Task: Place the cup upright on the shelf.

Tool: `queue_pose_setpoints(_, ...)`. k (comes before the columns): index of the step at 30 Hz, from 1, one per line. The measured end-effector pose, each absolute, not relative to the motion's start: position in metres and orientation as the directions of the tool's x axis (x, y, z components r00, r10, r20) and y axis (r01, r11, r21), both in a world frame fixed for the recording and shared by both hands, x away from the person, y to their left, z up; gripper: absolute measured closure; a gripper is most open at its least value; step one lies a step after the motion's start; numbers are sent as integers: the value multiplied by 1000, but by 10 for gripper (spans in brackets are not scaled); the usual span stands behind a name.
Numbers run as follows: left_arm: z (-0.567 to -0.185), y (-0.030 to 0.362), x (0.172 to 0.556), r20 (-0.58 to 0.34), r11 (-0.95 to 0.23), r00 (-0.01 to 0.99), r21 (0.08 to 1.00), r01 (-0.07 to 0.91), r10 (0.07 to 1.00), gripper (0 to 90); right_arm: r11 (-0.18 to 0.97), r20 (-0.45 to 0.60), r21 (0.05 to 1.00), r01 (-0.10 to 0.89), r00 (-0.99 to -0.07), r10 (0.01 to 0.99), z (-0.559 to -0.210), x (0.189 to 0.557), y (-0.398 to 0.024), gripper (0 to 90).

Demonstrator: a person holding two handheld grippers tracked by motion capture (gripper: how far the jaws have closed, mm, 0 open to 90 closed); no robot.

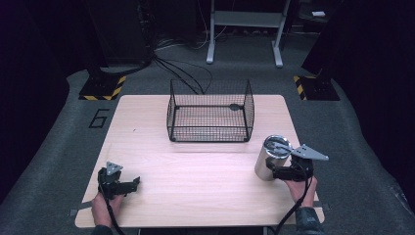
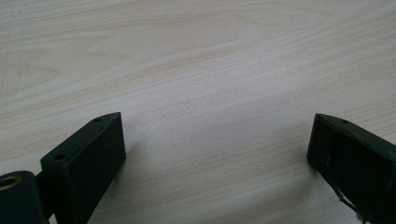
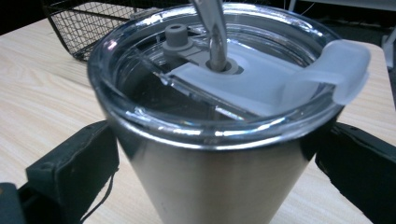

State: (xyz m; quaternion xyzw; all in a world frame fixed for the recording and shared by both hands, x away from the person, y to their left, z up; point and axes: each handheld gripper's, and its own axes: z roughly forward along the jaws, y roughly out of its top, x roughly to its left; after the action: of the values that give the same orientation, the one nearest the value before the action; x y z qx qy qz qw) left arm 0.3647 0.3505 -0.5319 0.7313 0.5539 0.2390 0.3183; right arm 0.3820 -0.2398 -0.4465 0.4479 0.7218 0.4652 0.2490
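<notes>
Standing upright near the right edge of the desk (image 1: 195,191), the steel tumbler (image 1: 268,159) sits between the jaws of the right tongs (image 1: 272,172), which come at it from the person's side. In the right gripper view the tumbler (image 3: 219,177) has a black jaw at each flank; the left jaw lies against its wall, while the contact on the right cannot be made out for certain, so the grip reads as clamped on the cup. A clear lid (image 3: 219,88) with a frosted slider covers the top, and a metal straw (image 3: 212,28) rises through its middle hole.

A black wire basket (image 1: 210,111) stands at the far middle of the desk, well apart from the tumbler, with a small dark thing (image 1: 236,106) lying on its floor near the right back corner.

Near the front left of the desk, the left tongs (image 1: 133,183) rest low, held by the person's left hand (image 1: 100,205). In the left gripper view its jaws stand wide apart over bare wood (image 2: 205,84), with nothing between them.
</notes>
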Motion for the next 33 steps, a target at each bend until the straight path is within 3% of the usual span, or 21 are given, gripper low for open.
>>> queue_pose_setpoints(33, -532, 350, 365, -3, -183, 272, 730, 658, 962, 44, 164, 22, 915, 368, -452, 892, -452, 385, -232, 35)
